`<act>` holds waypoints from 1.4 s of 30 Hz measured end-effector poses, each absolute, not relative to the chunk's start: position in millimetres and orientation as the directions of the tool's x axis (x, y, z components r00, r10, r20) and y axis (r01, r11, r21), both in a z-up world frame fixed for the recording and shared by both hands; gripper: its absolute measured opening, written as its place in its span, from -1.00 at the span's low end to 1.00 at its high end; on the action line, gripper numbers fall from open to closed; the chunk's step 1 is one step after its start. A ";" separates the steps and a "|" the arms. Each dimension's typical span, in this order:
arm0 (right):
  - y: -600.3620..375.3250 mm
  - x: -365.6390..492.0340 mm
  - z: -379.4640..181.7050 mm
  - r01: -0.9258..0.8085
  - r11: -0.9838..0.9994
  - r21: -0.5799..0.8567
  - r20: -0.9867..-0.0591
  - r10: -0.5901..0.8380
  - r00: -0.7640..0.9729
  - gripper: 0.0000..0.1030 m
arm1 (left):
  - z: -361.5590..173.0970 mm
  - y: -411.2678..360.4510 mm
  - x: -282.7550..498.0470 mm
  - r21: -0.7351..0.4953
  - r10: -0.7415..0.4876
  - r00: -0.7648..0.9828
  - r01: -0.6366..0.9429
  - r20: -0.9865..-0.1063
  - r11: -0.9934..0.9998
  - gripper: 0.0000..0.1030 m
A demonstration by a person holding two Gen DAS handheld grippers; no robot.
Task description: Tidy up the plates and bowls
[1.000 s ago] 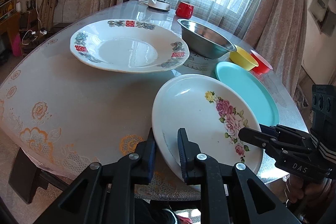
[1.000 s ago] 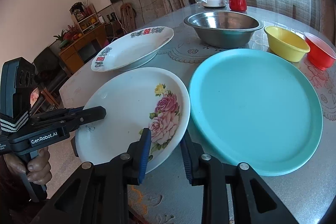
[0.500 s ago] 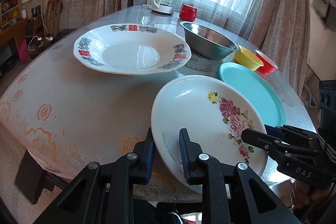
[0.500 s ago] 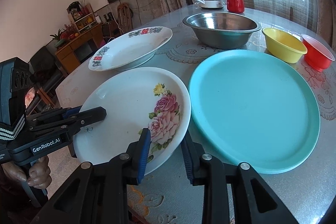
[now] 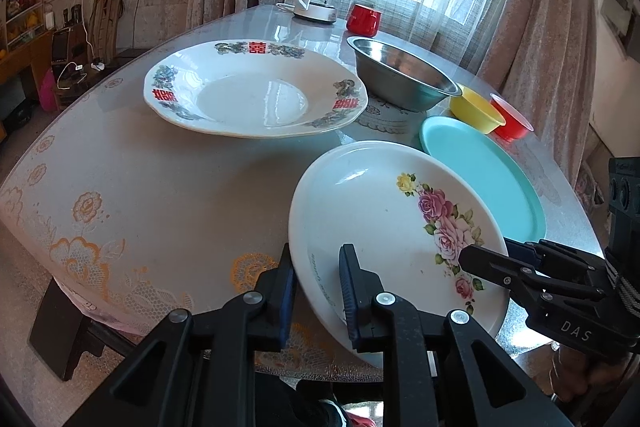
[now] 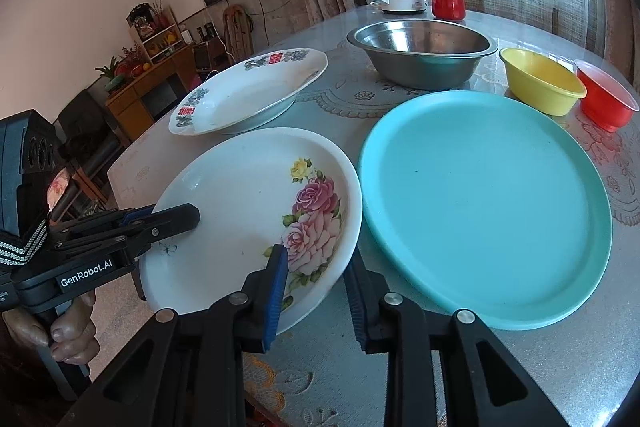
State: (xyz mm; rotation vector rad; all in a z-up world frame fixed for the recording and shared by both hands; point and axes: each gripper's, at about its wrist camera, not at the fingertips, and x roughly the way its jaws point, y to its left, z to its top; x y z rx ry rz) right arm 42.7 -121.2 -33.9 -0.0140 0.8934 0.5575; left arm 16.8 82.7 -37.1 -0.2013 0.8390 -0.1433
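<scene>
Both grippers (image 5: 316,287) (image 6: 316,291) pinching rose plate (image 5: 384,223) rim, apparently lifted; teal plate (image 6: 488,203), bowls unstacked; sorting barely begun.

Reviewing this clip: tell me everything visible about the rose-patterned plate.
The rose plate is a glossy white oval dish, ceramic by its look, with pink roses and a yellow flower on one side and faint print near its rim. It sits tilted at the table's near edge, beside the turquoise plate. The left gripper and right gripper each clamp its rim between their jaws.
</scene>
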 end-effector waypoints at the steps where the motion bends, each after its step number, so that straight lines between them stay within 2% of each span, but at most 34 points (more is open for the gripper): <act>1: -120.9 42.2 -34.1 -0.466 0.858 0.215 -0.740 0.455 0.495 -0.40 | -37.2 81.7 16.5 -0.229 -0.203 0.661 0.049 -0.722 0.972 -0.59; 9: -116.4 38.9 -33.2 -0.468 0.867 0.174 -0.747 0.426 0.511 -0.41 | -37.6 79.8 14.0 -0.222 -0.199 0.669 0.051 -0.716 0.974 -0.59; 17: -125.1 39.9 -30.4 -0.437 0.877 0.201 -0.735 0.430 0.524 -0.58 | -31.5 79.1 11.7 -0.237 -0.212 0.668 0.055 -0.714 0.970 -0.59; 42: -162.0 42.2 -12.5 -0.332 0.909 0.252 -0.695 0.409 0.592 -0.58 | -6.4 41.1 26.7 -0.196 -0.253 0.688 0.162 -0.680 0.967 -0.59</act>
